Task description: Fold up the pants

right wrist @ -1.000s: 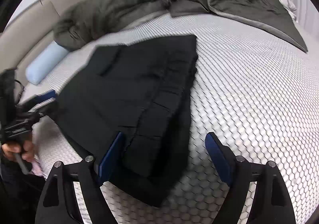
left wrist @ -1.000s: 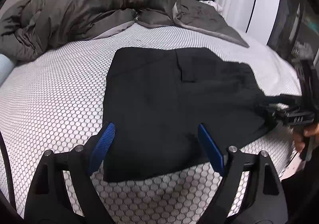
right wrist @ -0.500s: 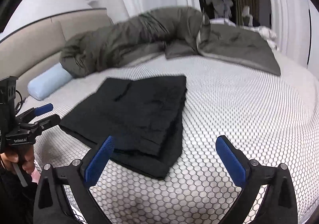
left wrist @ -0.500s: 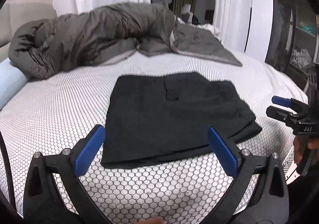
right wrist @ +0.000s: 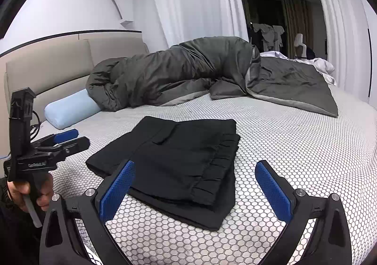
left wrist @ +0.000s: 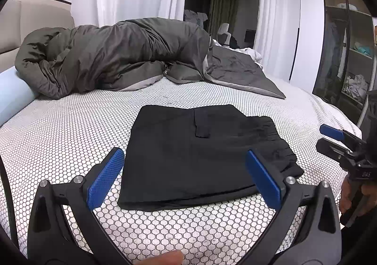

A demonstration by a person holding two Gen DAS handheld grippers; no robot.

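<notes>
The black pants (left wrist: pixel 200 152) lie folded into a flat rectangle on the honeycomb-patterned bed (left wrist: pixel 59 137), a pocket flap facing up. In the right wrist view the same pants (right wrist: pixel 179 161) show their gathered waistband at the near right edge. My left gripper (left wrist: pixel 186 175) hovers in front of the fold, wide open, nothing between its blue pads. My right gripper (right wrist: pixel 195 185) is likewise wide open and clear of the cloth. Each gripper shows in the other's view: the right gripper (left wrist: pixel 329 137) at the right edge, the left gripper (right wrist: pixel 68 139) at the left, both held by hands.
A crumpled dark grey duvet (left wrist: pixel 113 60) lies across the far side of the bed. A pale blue bolster (right wrist: pixel 70 109) rests by the padded headboard (right wrist: pixel 47 64). White curtains hang behind, and an open wardrobe (left wrist: pixel 348 57) stands to the right.
Both grippers let go of the pants, opened wider, and drew back and up. The pants now lie flat and still on the bed.
</notes>
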